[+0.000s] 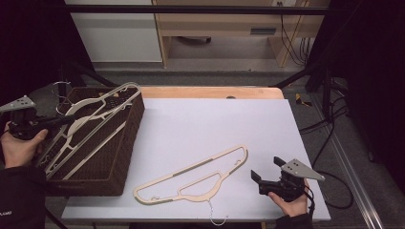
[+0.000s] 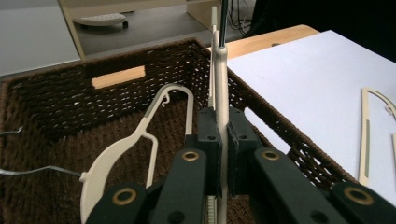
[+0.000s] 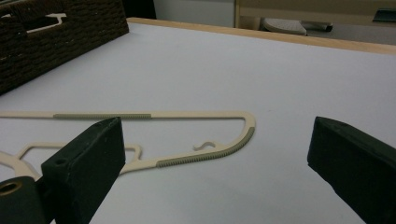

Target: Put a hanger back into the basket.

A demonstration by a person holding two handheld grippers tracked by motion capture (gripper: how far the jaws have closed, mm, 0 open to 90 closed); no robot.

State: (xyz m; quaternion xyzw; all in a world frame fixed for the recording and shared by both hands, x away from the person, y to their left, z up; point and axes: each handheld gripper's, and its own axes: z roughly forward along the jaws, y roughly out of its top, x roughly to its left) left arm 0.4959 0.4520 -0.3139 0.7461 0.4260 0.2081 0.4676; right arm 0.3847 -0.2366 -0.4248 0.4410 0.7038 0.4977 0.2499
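The left gripper point(image 2: 223, 154) clamps a cream hanger point(image 2: 220, 93) above the wicker basket point(image 2: 56, 98); the right gripper point(image 3: 215, 158) gapes behind the table's hanger point(image 3: 205, 156).

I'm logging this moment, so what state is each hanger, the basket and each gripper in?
Left gripper: fingers shut on a hanger.
Held hanger: tilted over the basket.
Second hanger: lying in the basket.
Basket: upright, open-topped.
Table hanger: lying flat, untouched.
Right gripper: fingers open, holding nothing.
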